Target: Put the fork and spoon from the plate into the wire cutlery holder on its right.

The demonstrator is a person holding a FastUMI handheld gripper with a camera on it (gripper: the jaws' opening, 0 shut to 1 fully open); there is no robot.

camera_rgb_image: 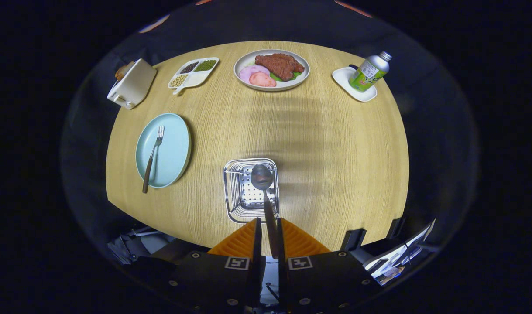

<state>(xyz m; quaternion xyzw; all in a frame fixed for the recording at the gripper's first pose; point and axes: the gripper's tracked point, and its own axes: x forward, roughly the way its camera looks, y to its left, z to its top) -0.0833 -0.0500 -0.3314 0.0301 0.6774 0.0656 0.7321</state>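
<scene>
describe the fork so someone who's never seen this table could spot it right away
On the round wooden table, find the pale blue plate, left of the wire cutlery holder. The fork lies across it, dark handle overhanging the rim. The spoon is pinched in the gripper.

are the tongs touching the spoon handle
Touching. In the gripper view both fingers of the tongs press on the spoon handle between them, with no gap showing, its bowl held above the wire cutlery holder.
</scene>
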